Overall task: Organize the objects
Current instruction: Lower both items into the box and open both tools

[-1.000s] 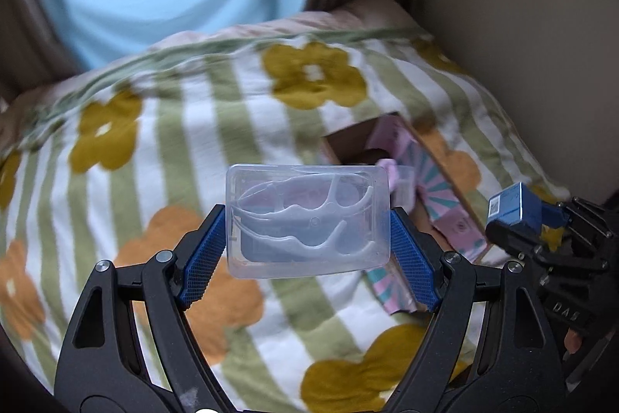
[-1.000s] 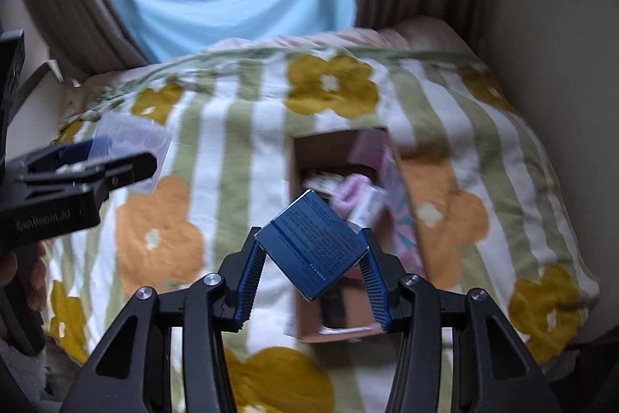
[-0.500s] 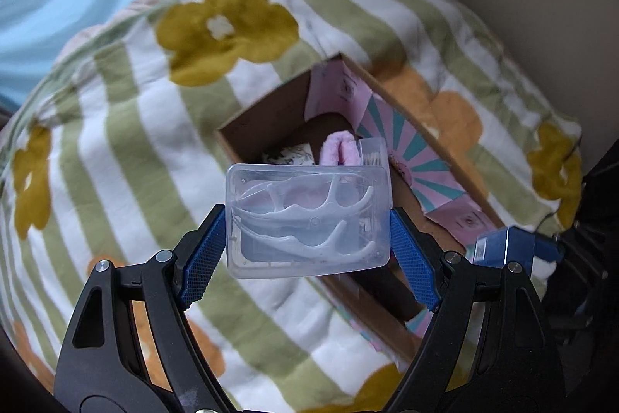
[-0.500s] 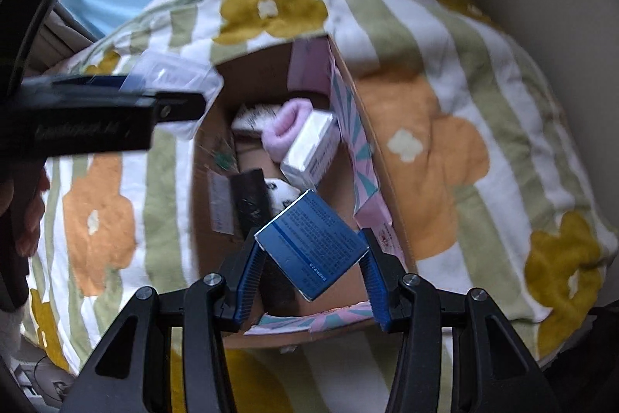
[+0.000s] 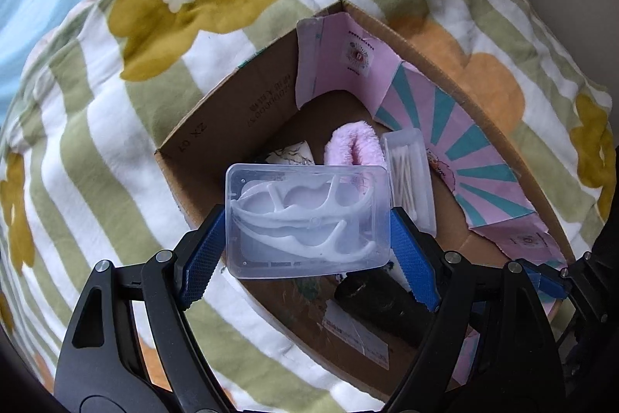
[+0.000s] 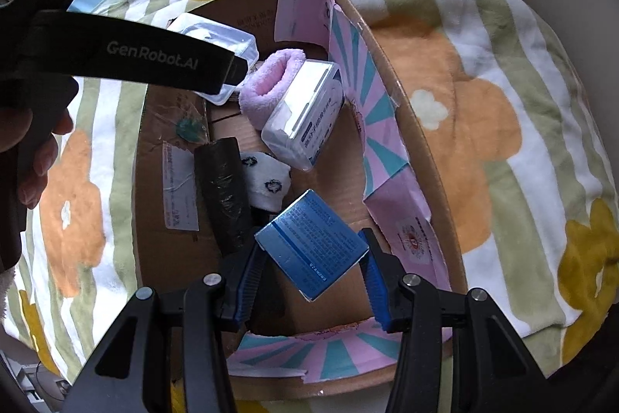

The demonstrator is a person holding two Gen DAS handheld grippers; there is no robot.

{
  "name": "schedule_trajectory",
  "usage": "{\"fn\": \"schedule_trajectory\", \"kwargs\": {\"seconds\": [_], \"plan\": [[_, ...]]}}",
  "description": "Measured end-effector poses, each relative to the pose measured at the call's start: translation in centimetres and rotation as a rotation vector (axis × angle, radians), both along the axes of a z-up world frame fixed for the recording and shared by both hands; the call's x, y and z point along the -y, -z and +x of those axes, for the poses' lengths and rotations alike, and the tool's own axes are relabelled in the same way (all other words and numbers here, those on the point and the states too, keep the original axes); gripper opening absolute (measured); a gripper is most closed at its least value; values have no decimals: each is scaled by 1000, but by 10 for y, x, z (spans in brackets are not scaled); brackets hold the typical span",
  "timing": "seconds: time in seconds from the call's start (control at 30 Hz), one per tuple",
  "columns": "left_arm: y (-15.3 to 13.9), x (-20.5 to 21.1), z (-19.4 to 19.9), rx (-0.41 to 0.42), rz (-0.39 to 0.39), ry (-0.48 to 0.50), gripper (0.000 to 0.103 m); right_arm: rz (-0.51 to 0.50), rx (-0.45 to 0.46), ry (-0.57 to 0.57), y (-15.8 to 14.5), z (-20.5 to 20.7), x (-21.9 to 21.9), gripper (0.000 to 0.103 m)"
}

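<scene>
Left wrist view: the left gripper (image 5: pixel 307 239) is pointed steeply down over the open cardboard box (image 5: pixel 216 126), which rests on a flower-patterned blanket (image 5: pixel 96 142). A clear floss-pick case (image 5: pixel 307 219) is clamped flat between its blue pads, held above the box's near-left wall. Inside the box, a pink fluffy roll (image 5: pixel 350 146), a clear cotton-swab case (image 5: pixel 410 177) and a black roll (image 5: pixel 383 304) are seen.

In the right wrist view, the right gripper (image 6: pixel 311 266) is likewise aimed down into the box (image 6: pixel 398 126), and a blue carton (image 6: pixel 311 250) is pinched corner to corner between its narrowly set pads, above the box's near end. The left gripper (image 6: pixel 236 72) is seen reaching in across the box's far-left corner, a person's hand (image 6: pixel 27 149) wrapped around its handle outside the box's left wall. A white patterned sock (image 6: pixel 267 180) lies on the box floor beside the black roll (image 6: pixel 224 188).
</scene>
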State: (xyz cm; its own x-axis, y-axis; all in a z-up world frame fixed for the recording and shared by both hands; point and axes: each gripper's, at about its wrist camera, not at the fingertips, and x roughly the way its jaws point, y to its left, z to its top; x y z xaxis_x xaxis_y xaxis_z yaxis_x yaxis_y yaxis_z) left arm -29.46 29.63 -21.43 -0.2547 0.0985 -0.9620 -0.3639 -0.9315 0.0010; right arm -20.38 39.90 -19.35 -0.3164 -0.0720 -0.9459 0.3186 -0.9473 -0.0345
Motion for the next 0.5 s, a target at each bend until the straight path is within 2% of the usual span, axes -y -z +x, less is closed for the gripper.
{"fn": "schedule_trajectory", "kwargs": {"seconds": [0.07,0.1,0.13,0.2,0.33,0.5], "plan": [[1,-2,-1,2,-16,4,85,-21,9,-7,0,0,1,53],[0,-2,-1,4,-13,7,101,-32,7,-7,-1,0,2,70],[-1,-2,1,-1,-9,10,102,-43,-2,-4,-2,1,2,88],[-7,0,5,-21,6,15,103,-54,-10,8,-5,4,3,103],[-10,5,8,-14,24,6,103,-49,25,28,1,7,4,103],[-11,7,11,-10,24,9,103,-37,22,30,1,10,5,103]]}}
